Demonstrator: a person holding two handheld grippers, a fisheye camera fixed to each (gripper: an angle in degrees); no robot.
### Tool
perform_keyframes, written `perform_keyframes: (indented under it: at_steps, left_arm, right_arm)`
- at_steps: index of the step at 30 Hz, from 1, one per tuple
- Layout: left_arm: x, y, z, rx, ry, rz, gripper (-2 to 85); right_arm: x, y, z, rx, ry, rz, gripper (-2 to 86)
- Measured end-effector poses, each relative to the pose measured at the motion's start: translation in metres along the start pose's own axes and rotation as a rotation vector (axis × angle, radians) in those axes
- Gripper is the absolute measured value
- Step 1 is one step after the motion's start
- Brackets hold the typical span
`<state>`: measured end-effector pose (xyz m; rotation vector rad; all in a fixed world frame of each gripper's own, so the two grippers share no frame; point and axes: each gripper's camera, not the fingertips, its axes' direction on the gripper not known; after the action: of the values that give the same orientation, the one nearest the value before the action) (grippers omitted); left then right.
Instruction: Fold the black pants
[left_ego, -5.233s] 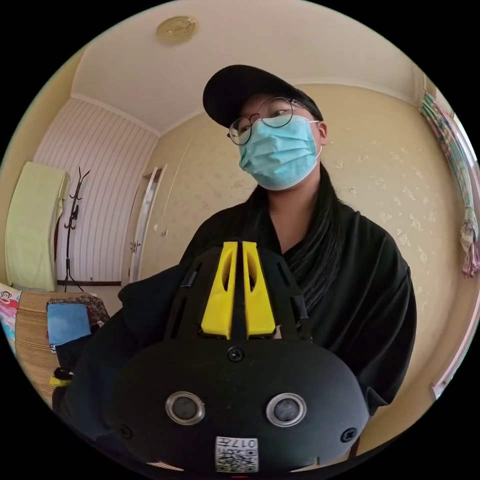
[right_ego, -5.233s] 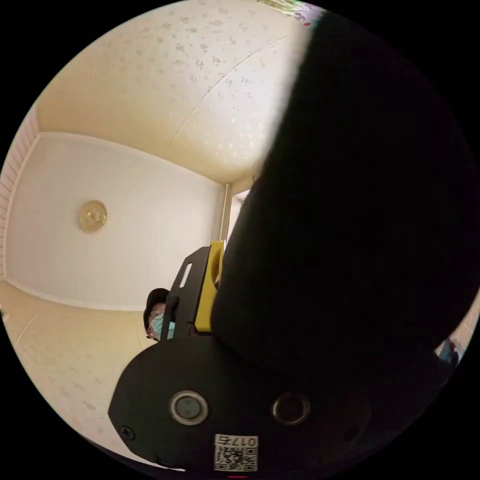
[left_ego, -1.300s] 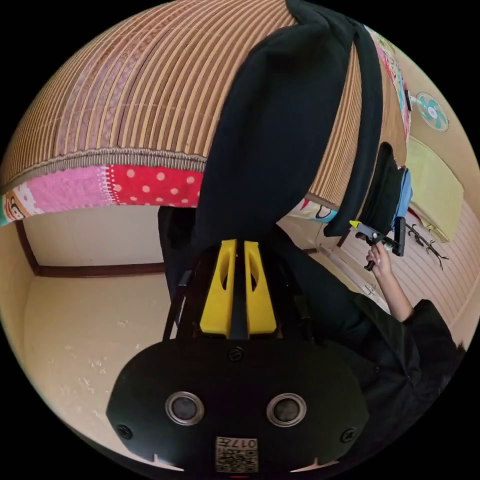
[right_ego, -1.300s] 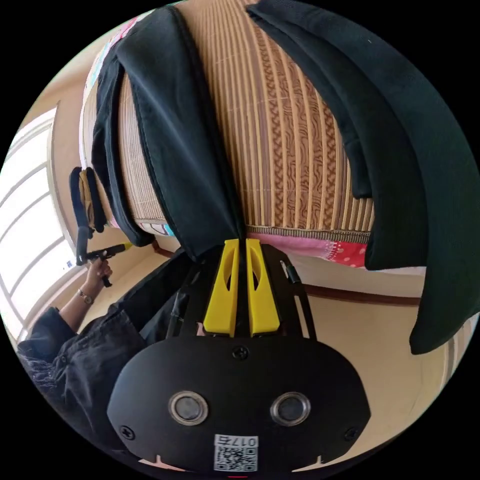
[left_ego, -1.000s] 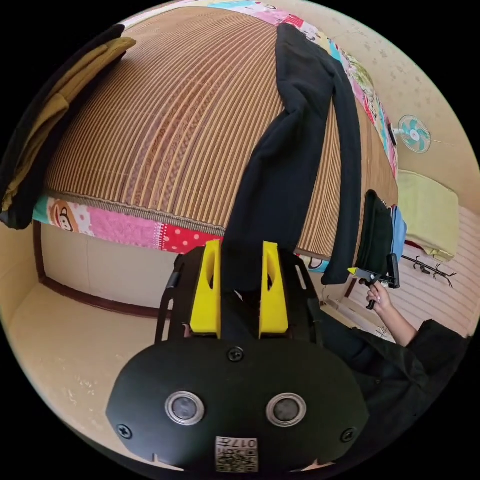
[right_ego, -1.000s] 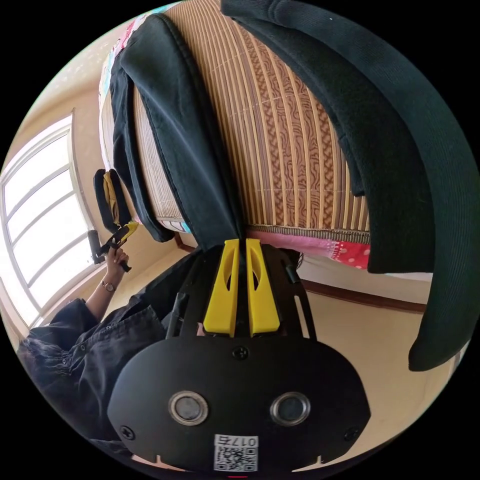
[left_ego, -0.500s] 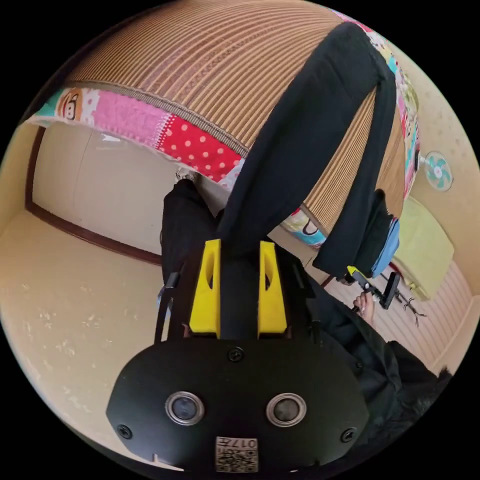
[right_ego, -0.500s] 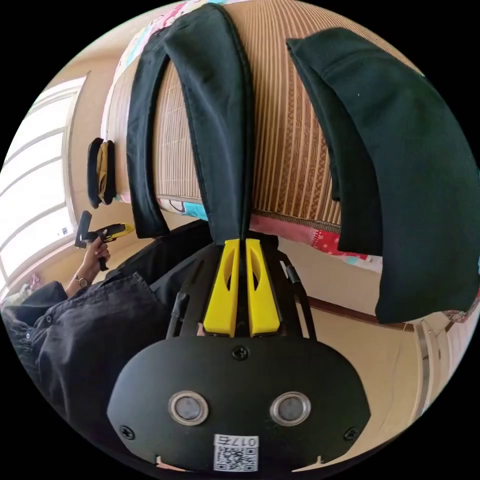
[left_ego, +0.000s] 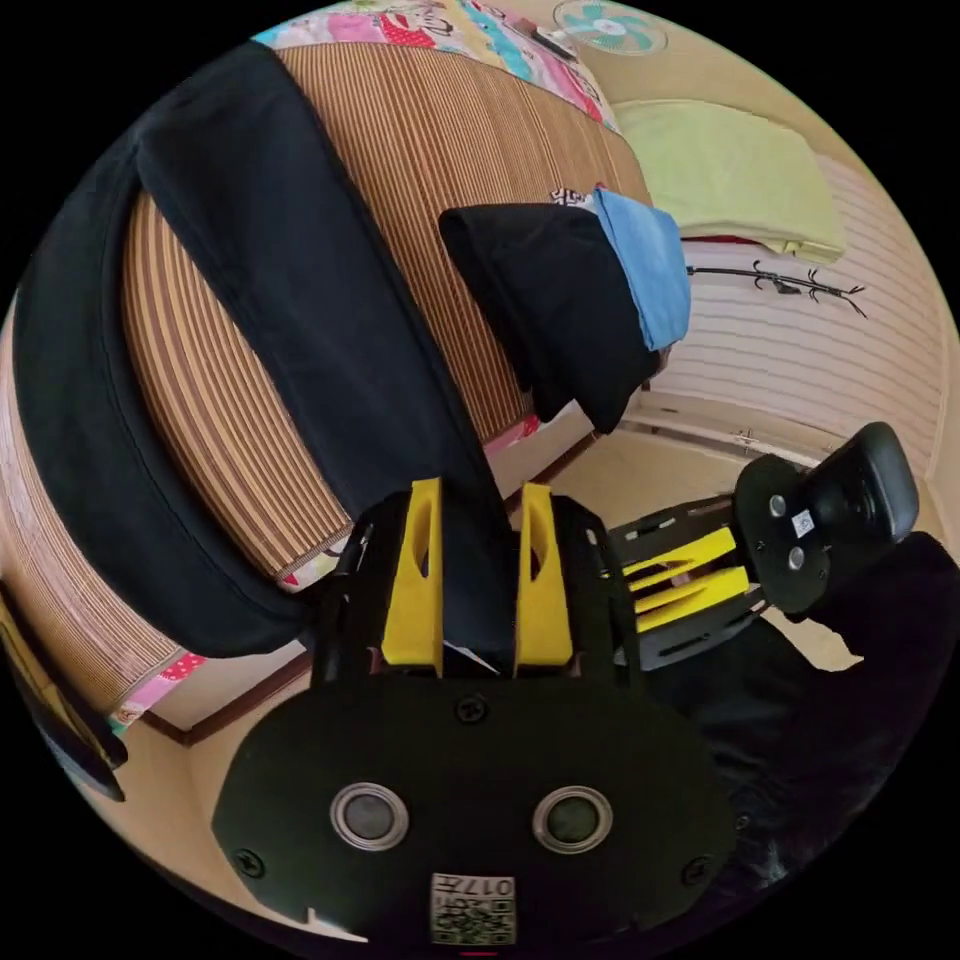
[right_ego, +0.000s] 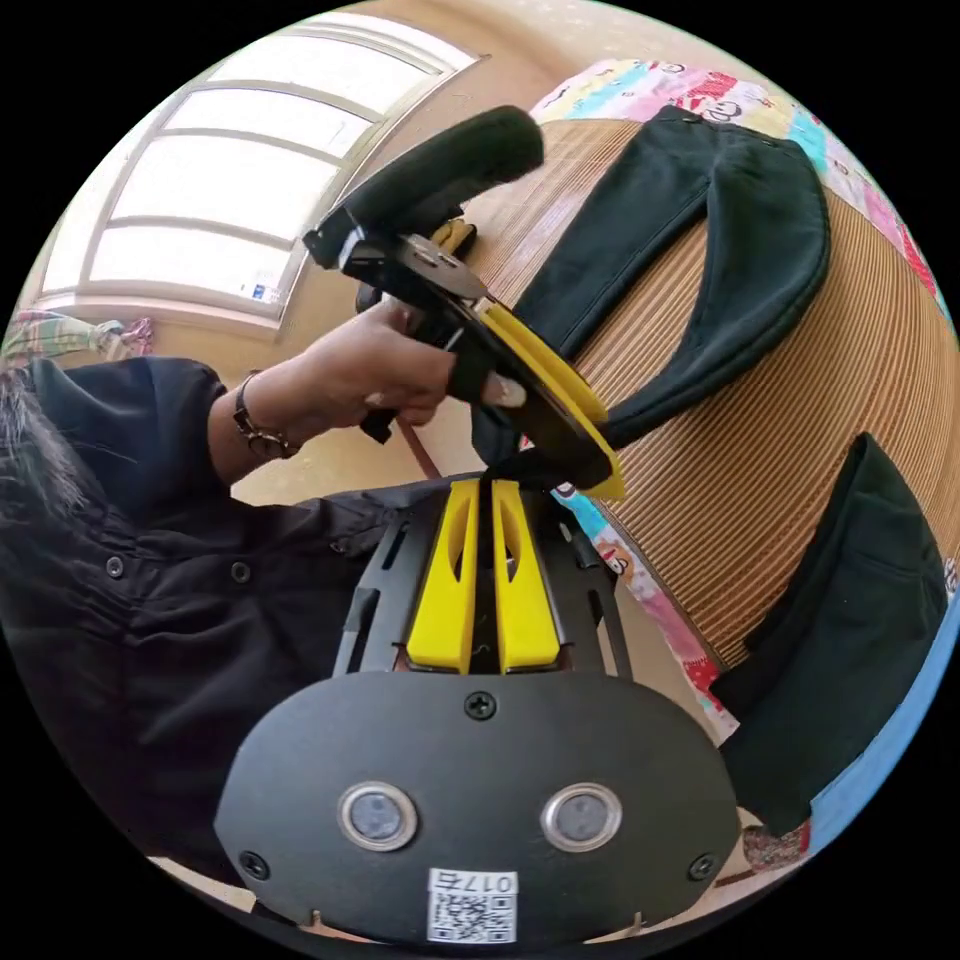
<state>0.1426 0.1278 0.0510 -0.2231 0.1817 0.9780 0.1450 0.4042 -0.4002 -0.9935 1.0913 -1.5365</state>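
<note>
Still early in the fold, by the look of it. Black pants (left_ego: 300, 280) spread out on the striped mat (left_ego: 200, 400) of the bed, bent round like a big letter U. One leg on each side, with a strip of bare mat between them. Both leg ends down at the near edge of the bed, right by the tongs.

Left gripper (left_ego: 482, 575) with its yellow jaws wide apart. A bit of black cloth between them, but hard to tell if pressed at all, so maybe just lying there loose. Held up by a hand (right_ego: 370, 370), as seen in the right gripper view.

Right gripper (right_ego: 482, 580) with its jaws narrow, almost together. Pinches a thin bit of the black cloth at the tips. Very close to the left one, nearly touching.

Off to the side on the same mat, a small pile of folded clothes (left_ego: 560, 300), black with blue on it. Well apart from the pants.

Done so far: pants laid out on the bed and the two ends brought near each other. Left to do, most likely: put one leg flat on top of the other, smooth it, then fold the long shape over into a short one.
</note>
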Motion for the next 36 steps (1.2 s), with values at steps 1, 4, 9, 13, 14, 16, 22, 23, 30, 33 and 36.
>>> perform_keyframes:
  at_steps: [1, 4, 9, 13, 14, 16, 22, 23, 30, 33, 36]
  left_arm:
    - [0.000, 0.003, 0.003, -0.006, -0.014, 0.007, 5.4]
    - [-0.018, 0.034, 0.009, 0.058, 0.029, -0.084, 3.5]
    - [-0.062, 0.097, 0.010, 0.285, 0.320, -0.216, 3.2]
    - [-0.077, 0.121, 0.013, 0.339, 0.360, -0.222, 3.0]
    - [-0.082, 0.128, 0.014, 0.359, 0.387, -0.218, 2.9]
    - [-0.090, 0.140, 0.015, 0.384, 0.438, -0.219, 3.0]
    - [-0.131, 0.193, 0.014, 0.528, 0.697, -0.266, 2.9]
    - [-0.141, 0.205, 0.014, 0.563, 0.773, -0.274, 2.7]
    - [-0.196, 0.289, 0.004, 0.781, 1.182, -0.358, 2.4]
    - [-0.221, 0.322, -0.002, 0.792, 1.153, -0.447, 2.9]
    - [-0.252, 0.347, -0.003, 0.689, 0.984, -0.588, 3.9]
  right_arm:
    - [0.004, 0.002, 0.004, -0.034, -0.009, -0.011, 3.0]
    - [0.049, 0.012, 0.033, -0.367, -0.069, -0.071, 3.6]
    - [0.219, -0.061, -0.042, -0.242, 0.037, 0.232, 11.9]
    - [0.335, -0.145, -0.088, 0.162, -0.073, 0.405, 15.7]
    - [0.366, -0.168, -0.092, 0.273, -0.115, 0.456, 16.5]
    - [0.398, -0.189, -0.089, 0.421, -0.154, 0.547, 16.5]
    - [0.412, -0.188, -0.047, 0.765, -0.178, 0.796, 6.0]
    - [0.408, -0.190, -0.042, 0.785, -0.227, 0.783, 4.7]
    - [0.303, -0.252, 0.004, 0.989, -0.683, 0.399, 3.2]
    - [0.263, -0.307, 0.062, 0.856, -0.691, 0.354, 3.3]
    - [0.247, -0.339, 0.134, 0.662, -0.686, 0.384, 3.6]
